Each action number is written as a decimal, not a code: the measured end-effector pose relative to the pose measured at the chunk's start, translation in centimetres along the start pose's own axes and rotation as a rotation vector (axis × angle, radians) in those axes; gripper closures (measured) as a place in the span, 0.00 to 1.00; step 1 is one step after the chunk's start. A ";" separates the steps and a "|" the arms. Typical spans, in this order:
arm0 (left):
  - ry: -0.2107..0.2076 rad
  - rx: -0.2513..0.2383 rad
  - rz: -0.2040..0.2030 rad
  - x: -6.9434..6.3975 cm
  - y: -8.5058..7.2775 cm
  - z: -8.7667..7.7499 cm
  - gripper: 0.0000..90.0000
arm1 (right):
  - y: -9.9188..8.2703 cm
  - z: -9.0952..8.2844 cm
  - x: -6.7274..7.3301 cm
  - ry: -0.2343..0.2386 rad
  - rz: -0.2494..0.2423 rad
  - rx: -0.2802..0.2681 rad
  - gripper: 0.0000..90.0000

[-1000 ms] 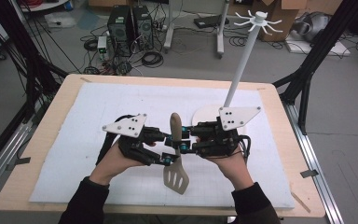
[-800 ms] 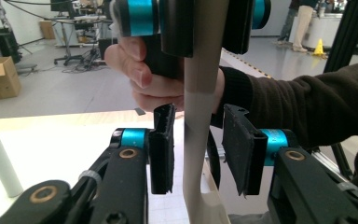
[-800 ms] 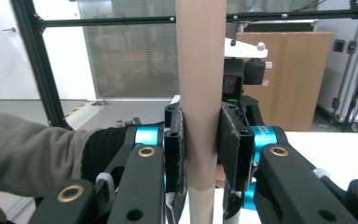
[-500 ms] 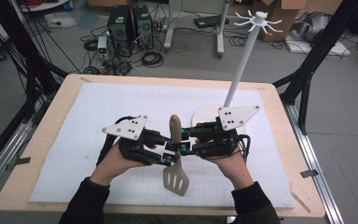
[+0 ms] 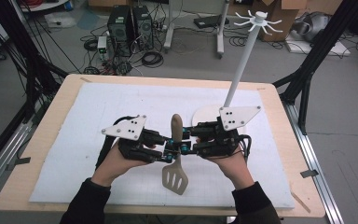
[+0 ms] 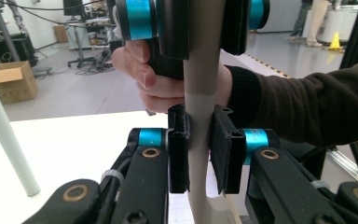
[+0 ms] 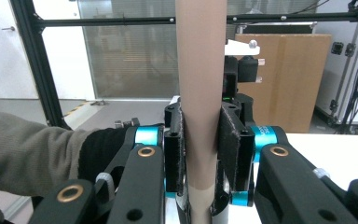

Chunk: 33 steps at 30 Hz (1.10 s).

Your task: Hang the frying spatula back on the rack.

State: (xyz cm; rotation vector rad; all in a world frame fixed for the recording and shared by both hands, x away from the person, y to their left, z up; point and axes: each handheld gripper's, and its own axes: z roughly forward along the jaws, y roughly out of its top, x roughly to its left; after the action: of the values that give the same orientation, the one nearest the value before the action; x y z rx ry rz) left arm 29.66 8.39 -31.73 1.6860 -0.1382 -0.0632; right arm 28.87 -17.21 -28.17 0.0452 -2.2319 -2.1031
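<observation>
Item: slotted spatula (image 5: 175, 161), beige, held above the white mat (image 5: 74, 121) at the table's (image 5: 37, 126) near middle, blade toward the person. Left gripper (image 5: 167, 151): jaws have just been closing, now clamped on the handle from the left. Right gripper (image 5: 186, 148): clamped on the same handle from the right, opposite. White hook stand (image 5: 242, 60): behind the right gripper, hooks bare.

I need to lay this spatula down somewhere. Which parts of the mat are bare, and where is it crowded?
The white mat is bare left of the left tool and along the far edge. It is crowded mid-table, where both tools grip the spatula, and by the rack base behind the right tool.
</observation>
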 end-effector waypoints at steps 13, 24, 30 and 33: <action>0.183 0.057 -0.012 -0.5 0.4 0.5 0.87 | 0.1 -0.6 1.0 -0.227 -0.024 -0.010 0.73; 0.224 0.061 -0.037 -0.4 0.8 0.7 0.87 | -0.7 -0.4 1.2 -0.311 0.004 -0.015 0.57; 0.217 0.060 -0.037 -0.4 0.7 0.7 0.87 | -0.6 -0.4 1.2 -0.298 -0.015 -0.013 0.76; 0.218 0.057 -0.041 -0.4 0.7 0.7 0.87 | -0.6 -0.4 1.3 -0.291 -0.028 -0.014 0.83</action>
State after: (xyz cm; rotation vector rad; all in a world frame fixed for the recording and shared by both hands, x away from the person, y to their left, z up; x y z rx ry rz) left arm 29.16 7.68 -31.14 1.7405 0.0584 0.0948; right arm 27.58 -17.73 -28.65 -0.2479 -2.3807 -2.2680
